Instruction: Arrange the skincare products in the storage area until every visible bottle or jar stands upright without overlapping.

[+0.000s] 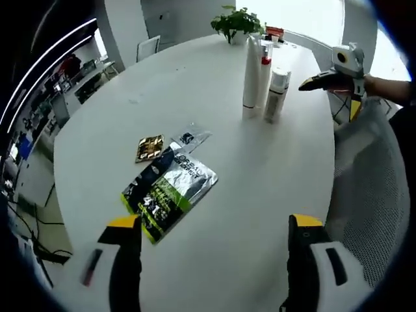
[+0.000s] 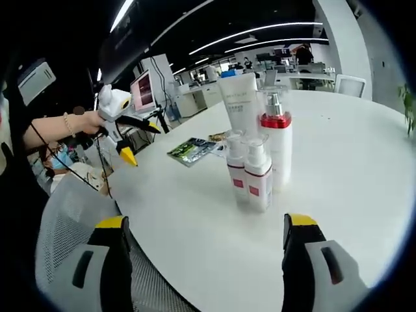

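Smooth cylindrical plastic bottles [image 2: 259, 170] upright; crinkled foil sachets [image 1: 170, 190] flat

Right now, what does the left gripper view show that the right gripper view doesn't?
Left gripper view alone: a gold sachet and a clear small packet lying flat beside the green-and-silver pouch, plus a potted plant at the table's far edge.

Right gripper view alone: office desks with a monitor behind, and two small pump bottles seen separately.

Both: the white round table, the standing cluster with a tall white tube and a red-collared bottle, and the pouch.
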Demonstrator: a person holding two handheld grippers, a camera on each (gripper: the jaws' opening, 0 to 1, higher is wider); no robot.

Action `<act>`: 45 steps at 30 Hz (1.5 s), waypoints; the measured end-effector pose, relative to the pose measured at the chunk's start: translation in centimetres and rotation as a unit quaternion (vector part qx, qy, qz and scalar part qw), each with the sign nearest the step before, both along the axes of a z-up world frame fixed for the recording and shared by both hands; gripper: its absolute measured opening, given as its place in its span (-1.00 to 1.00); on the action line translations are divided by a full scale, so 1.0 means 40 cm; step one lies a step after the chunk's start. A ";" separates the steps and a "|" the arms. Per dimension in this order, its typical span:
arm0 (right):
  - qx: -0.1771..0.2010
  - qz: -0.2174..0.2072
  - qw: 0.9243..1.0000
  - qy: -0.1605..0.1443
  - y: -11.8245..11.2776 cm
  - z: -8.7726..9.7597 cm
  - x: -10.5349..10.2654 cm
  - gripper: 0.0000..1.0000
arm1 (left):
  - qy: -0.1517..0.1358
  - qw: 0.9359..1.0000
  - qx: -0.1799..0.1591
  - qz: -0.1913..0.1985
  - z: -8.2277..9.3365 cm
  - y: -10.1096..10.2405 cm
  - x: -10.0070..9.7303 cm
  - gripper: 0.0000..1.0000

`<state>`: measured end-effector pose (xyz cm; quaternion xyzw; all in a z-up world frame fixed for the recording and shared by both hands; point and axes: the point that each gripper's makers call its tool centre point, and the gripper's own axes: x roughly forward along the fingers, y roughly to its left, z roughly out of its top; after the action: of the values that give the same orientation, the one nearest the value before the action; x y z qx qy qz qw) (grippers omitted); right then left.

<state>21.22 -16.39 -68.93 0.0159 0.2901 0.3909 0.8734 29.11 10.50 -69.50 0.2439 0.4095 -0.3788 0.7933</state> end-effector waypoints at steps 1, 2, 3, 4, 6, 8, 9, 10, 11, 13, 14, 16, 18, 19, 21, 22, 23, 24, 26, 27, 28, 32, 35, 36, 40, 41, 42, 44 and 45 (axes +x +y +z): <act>0.000 -0.001 1.000 0.001 0.000 0.000 0.000 0.95 | 0.002 1.000 0.000 -0.002 -0.003 -0.001 0.005 0.87; 0.000 -0.001 1.000 0.003 0.000 0.000 -0.001 0.94 | 0.005 1.000 0.000 -0.005 -0.009 -0.003 0.012 0.87; 0.000 -0.001 1.000 0.003 0.000 0.000 -0.002 0.94 | 0.007 1.000 0.001 -0.008 -0.014 -0.004 0.015 0.87; 0.000 0.000 1.000 0.005 -0.001 -0.002 -0.001 0.94 | 0.009 1.000 0.006 -0.013 -0.023 -0.004 0.022 0.87; 0.001 -0.001 1.000 0.009 0.000 -0.003 -0.002 0.93 | 0.022 0.999 0.016 -0.020 -0.044 0.004 0.035 0.85; 0.001 -0.003 1.000 0.010 -0.002 -0.008 0.000 0.93 | 0.029 0.999 0.018 -0.020 -0.056 0.007 0.046 0.86; 0.000 -0.004 1.000 0.011 -0.003 -0.009 0.001 0.93 | 0.034 0.999 0.018 -0.023 -0.071 0.010 0.062 0.86; 0.000 -0.006 1.000 0.014 -0.004 -0.010 0.001 0.93 | 0.038 0.999 0.020 -0.024 -0.077 0.012 0.068 0.86; -0.001 -0.006 1.000 0.016 -0.004 -0.013 0.001 0.93 | 0.040 0.999 0.026 -0.026 -0.088 0.028 0.080 0.86; -0.002 -0.007 1.000 0.019 -0.004 -0.020 0.003 0.93 | 0.040 0.998 0.032 -0.033 -0.095 0.034 0.088 0.84; -0.003 -0.006 1.000 0.021 -0.005 -0.024 0.003 0.93 | 0.039 0.998 0.032 -0.037 -0.098 0.034 0.093 0.80; -0.005 -0.007 1.000 0.025 -0.007 -0.030 0.005 0.93 | 0.035 0.998 0.036 -0.045 -0.099 0.038 0.112 0.72; -0.009 -0.008 1.000 0.027 -0.009 -0.035 0.005 0.93 | 0.030 0.998 0.038 -0.050 -0.105 0.042 0.131 0.70; -0.009 -0.009 1.000 0.028 -0.010 -0.036 0.006 0.93 | 0.029 0.997 0.037 -0.053 -0.108 0.040 0.136 0.70; -0.008 -0.012 0.999 0.031 -0.013 -0.040 0.008 0.93 | 0.024 0.997 0.041 -0.061 -0.111 0.036 0.153 0.70; -0.009 -0.013 0.999 0.032 -0.014 -0.042 0.009 0.93 | 0.023 0.997 0.044 -0.064 -0.114 0.035 0.163 0.70; -0.010 -0.013 0.999 0.034 -0.015 -0.045 0.009 0.93 | 0.023 0.997 0.046 -0.064 -0.122 0.035 0.177 0.72; -0.012 -0.014 0.999 0.036 -0.015 -0.048 0.009 0.93 | 0.023 0.996 0.048 -0.065 -0.130 0.035 0.190 0.76; -0.014 -0.016 0.999 0.038 -0.018 -0.052 0.009 0.93 | 0.025 0.995 0.058 -0.076 -0.139 0.038 0.195 0.78; -0.014 -0.016 0.999 0.038 -0.019 -0.053 0.010 0.93 | 0.027 0.994 0.066 -0.080 -0.140 0.040 0.194 0.78; -0.014 -0.018 0.999 0.038 -0.021 -0.056 0.011 0.93 | 0.026 0.992 0.079 -0.091 -0.149 0.044 0.204 0.78; -0.015 -0.023 0.999 0.040 -0.024 -0.056 0.010 0.93 | 0.029 0.991 0.084 -0.104 -0.166 0.037 0.228 0.77; -0.020 -0.024 0.999 0.043 -0.030 -0.062 0.007 0.93 | 0.032 0.990 0.084 -0.112 -0.171 0.029 0.238 0.78; -0.022 -0.025 0.998 0.044 -0.032 -0.063 0.003 0.93 | 0.030 0.988 0.093 -0.119 -0.173 0.031 0.252 0.76; -0.020 -0.033 0.998 0.048 -0.040 -0.066 0.003 0.93 | 0.038 0.986 0.099 -0.131 -0.176 0.025 0.269 0.77; -0.021 -0.034 0.998 0.048 -0.041 -0.067 0.003 0.93 | 0.041 0.985 0.101 -0.134 -0.172 0.026 0.267 0.79; -0.021 -0.035 0.998 0.049 -0.040 -0.068 0.004 0.93 | 0.045 0.985 0.100 -0.134 -0.172 0.024 0.266 0.81; -0.021 -0.037 0.998 0.050 -0.039 -0.067 0.005 0.93 | 0.050 0.985 0.097 -0.137 -0.179 0.019 0.271 0.81; -0.021 -0.038 0.998 0.050 -0.039 -0.067 0.005 0.93 | 0.060 0.984 0.095 -0.138 -0.185 0.019 0.266 0.78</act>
<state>21.43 -17.95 -71.63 0.0283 0.3407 0.3504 0.8720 39.73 11.25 -76.92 0.3494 0.4527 -0.4577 0.6808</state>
